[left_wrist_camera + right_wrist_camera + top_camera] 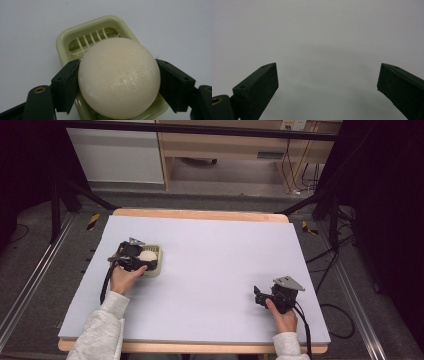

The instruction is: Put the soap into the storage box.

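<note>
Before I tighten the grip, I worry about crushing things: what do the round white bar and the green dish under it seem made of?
White bar: probably soap, a matte, waxy, faintly speckled cream surface.
Green dish: likely moulded plastic, with a glossy pale green rim and thin slatted ribs.
Left gripper: its black jaws press both sides of the bar.

Probably a lab or recording studio, pale lilac-topped wooden table (210, 265) inside a black metal frame rig (200, 130), dark curtains at both sides, loose black cables (340, 320) on grey floor, light wooden cabinet (225, 145) behind
</note>
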Available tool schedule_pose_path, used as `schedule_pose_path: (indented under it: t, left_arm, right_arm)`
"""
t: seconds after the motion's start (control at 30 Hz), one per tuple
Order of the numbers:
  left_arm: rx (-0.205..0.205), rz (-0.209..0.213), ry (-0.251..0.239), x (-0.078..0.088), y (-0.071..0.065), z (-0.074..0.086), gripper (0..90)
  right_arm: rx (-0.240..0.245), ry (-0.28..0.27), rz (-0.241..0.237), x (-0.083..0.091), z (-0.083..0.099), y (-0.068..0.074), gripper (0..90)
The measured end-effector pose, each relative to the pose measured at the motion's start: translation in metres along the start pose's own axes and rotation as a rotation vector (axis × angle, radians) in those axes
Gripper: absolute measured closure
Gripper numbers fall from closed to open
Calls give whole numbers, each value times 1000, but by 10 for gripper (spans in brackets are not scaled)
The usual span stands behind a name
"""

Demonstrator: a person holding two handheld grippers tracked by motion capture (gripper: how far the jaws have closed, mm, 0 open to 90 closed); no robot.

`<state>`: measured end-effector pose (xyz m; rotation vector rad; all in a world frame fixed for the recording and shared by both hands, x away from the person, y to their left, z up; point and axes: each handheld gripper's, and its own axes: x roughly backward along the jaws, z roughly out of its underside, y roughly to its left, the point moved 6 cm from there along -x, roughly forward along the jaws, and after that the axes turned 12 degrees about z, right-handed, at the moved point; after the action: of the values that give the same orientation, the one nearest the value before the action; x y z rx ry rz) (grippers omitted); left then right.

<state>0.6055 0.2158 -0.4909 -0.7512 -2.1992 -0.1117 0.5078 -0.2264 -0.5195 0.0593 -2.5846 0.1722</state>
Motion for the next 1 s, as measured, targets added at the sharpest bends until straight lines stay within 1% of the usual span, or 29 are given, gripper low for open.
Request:
schedule_pose_path:
  t: [0.03, 0.1, 0.17, 0.27, 0.37, 0.43, 0.47, 0.53, 0.6, 0.67, 0.83, 1.0]
  left_arm:
    - [-7, -4, 7, 0, 0, 0, 241]
    - [-5, -8, -1, 2, 1, 0, 239]
    - [7, 4, -32, 4, 1, -2, 238]
    - [9, -1, -71, 11, 1, -5, 224]
    - [8, -4, -92, 16, 0, -8, 223]
    - [5, 0, -96, 19, -1, -8, 223]
    - [6, 2, -107, 20, -3, -9, 222]
    - [-3, 8, -112, 23, -6, -10, 222]
    - [-4, 16, -125, 26, -10, -10, 222]
    - [-14, 24, -132, 28, -14, -10, 227]
    - [-43, 28, -155, 36, -25, -5, 262]
    - [-58, 22, -181, 44, -31, 5, 310]
  right_arm:
    - [2, -1, 1, 0, 0, 0, 38]
    - [2, -2, 1, 0, 0, 0, 38]
    - [2, -1, 2, 0, 0, 0, 38]
    - [2, -2, 2, 0, 0, 0, 38]
    - [1, -2, 3, 0, 0, 0, 38]
    - [2, -2, 2, 0, 0, 0, 38]
    - [1, -2, 2, 0, 0, 0, 38]
    - [1, -2, 3, 0, 0, 0, 38]
    - [1, -2, 3, 0, 0, 0, 38]
    - [1, -2, 3, 0, 0, 0, 38]
    - [0, -3, 3, 0, 0, 0, 38]
    - [-2, -1, -1, 0, 0, 0, 38]
